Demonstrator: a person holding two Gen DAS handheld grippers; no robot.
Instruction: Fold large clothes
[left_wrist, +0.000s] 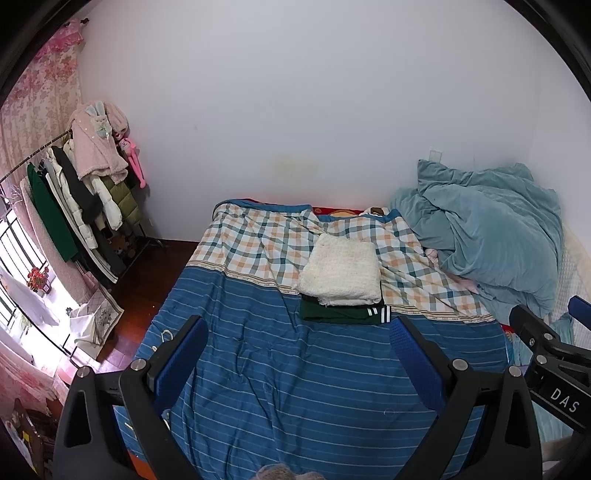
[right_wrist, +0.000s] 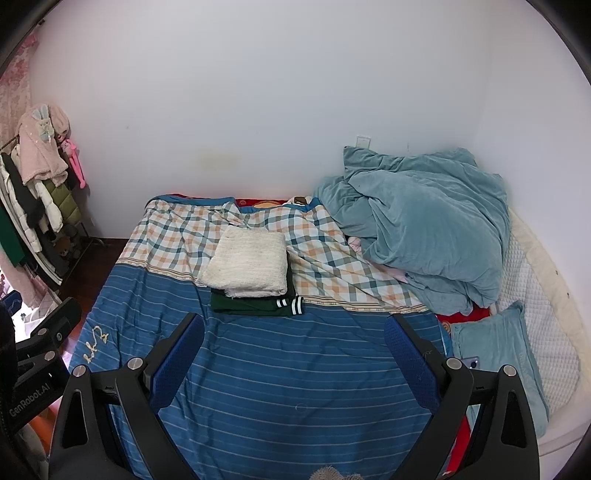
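While both tools are hovering above the near end of the bed, the left gripper (left_wrist: 299, 354) is holding its blue-padded fingers (left_wrist: 417, 362) spread wide with nothing between them, and the right gripper (right_wrist: 293, 350) is doing the same, its jaws parted and empty over the blue striped bedspread (right_wrist: 280, 376). Neither one is touching any fabric. In the left wrist view the right gripper is showing at the right edge as a black frame.

Further back, two folded garments are sitting in a stack near the middle of the bed, right where the striped part of the spread is meeting the plaid section (left_wrist: 258, 236). A cream knitted garment (left_wrist: 341, 275) is lying on top, squared into a neat rectangle, and it is covering most of a dark green garment (left_wrist: 340, 313) whose white-striped cuff is poking out at the front right corner. The stack is lying well ahead of both grippers' fingertips.

To the right, a teal duvet (right_wrist: 424, 221) is lying bunched against the wall, and a matching teal pillow (right_wrist: 495, 347) is resting just in front of it. On the left, coats are hanging on a clothes rack (left_wrist: 77, 192) beside pink floral curtains (left_wrist: 40, 92).
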